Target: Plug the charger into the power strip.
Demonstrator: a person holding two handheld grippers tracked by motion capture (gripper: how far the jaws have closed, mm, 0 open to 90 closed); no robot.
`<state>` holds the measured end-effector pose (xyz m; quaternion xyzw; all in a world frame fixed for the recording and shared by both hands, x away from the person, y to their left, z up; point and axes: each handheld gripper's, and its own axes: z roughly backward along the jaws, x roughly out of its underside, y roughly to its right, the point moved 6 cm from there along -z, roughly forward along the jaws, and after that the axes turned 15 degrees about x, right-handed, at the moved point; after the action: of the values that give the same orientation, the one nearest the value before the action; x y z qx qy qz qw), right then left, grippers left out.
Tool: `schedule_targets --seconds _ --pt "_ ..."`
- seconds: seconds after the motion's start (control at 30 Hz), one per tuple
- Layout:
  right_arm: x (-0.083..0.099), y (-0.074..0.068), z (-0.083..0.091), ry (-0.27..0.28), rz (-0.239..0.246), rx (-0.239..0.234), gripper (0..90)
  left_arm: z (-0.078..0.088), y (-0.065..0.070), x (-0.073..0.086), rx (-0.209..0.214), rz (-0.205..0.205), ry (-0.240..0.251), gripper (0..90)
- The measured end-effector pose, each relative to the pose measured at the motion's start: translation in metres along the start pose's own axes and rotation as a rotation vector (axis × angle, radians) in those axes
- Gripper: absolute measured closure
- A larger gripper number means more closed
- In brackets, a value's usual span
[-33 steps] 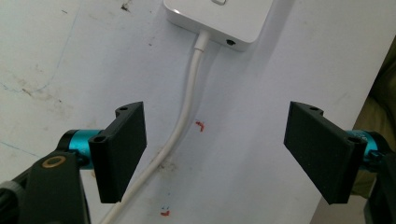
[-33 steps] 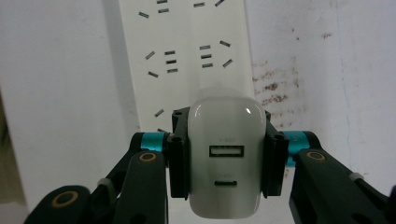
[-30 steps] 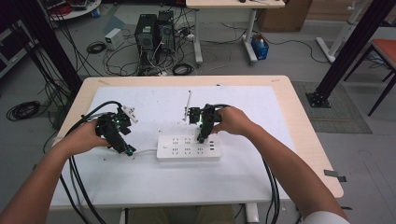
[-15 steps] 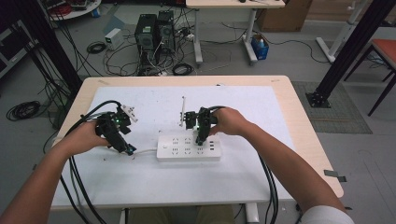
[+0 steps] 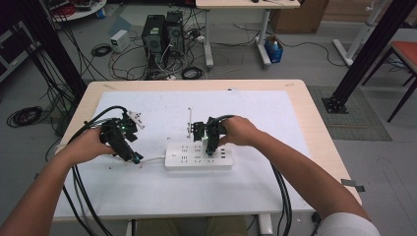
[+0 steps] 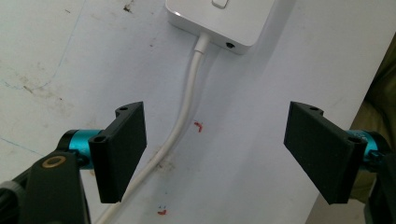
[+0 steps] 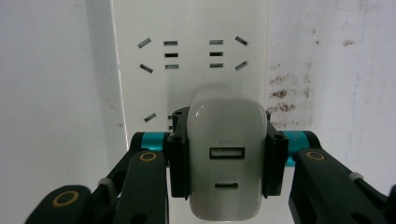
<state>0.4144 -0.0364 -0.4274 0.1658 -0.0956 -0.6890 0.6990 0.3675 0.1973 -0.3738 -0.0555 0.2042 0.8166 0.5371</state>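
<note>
A white power strip [image 5: 199,156] lies across the middle of the white mat, and its cable [image 6: 187,107] runs off to the left. My right gripper [image 5: 210,150] points down over the strip's right half. It is shut on a white USB charger [image 7: 226,121], whose port face is toward the camera. Just beyond the charger are the strip's sockets [image 7: 191,53]. My left gripper [image 5: 134,157] hovers low at the strip's left end [image 6: 219,21]. In the left gripper view it [image 6: 215,137] stands open, its jaws astride the cable without touching it.
The white mat [image 5: 275,113] covers most of the wooden table [image 5: 314,123]. Small red marks [image 6: 199,126] dot the mat near the cable. Black cables trail from both grippers over the table's front edge. Computers and tangled wires sit on the floor beyond the far edge.
The right gripper with the charger has edged slightly left and lower over the strip. The left gripper has stayed put.
</note>
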Motion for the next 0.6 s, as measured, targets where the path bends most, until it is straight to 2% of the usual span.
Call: schedule_targets --seconds 0.07,0.13,0.23,0.37,0.43,0.5,0.53,0.6 --pt "-0.001 -0.002 0.000 -0.025 0.012 0.017 62.7 -0.001 0.000 0.001 0.000 0.003 -0.002 21.3" --pt "-0.001 0.001 -0.002 -0.032 -0.009 -0.016 62.7 -0.001 0.001 0.001 0.000 0.005 0.000 21.3" --pt "0.001 0.008 -0.004 -0.008 -0.047 -0.086 62.8 0.001 0.001 0.001 -0.001 0.000 0.002 21.3" --pt "0.002 0.010 -0.006 0.018 -0.060 -0.108 62.8 0.000 -0.001 0.002 0.002 0.013 0.007 21.3" --pt "0.002 0.008 -0.005 0.023 -0.047 -0.082 62.8 -0.002 -0.001 0.002 0.008 0.014 0.006 21.3" --pt "0.001 -0.001 -0.004 0.029 0.013 -0.004 62.8 -0.003 -0.001 0.003 0.009 0.018 0.009 21.3" --pt "0.001 -0.003 -0.003 0.025 0.027 0.022 62.8 -0.004 -0.002 0.003 0.007 0.021 0.009 21.3" --pt "0.002 0.000 -0.004 0.025 0.013 -0.005 62.8 -0.003 -0.004 0.003 0.007 0.029 0.010 21.3"
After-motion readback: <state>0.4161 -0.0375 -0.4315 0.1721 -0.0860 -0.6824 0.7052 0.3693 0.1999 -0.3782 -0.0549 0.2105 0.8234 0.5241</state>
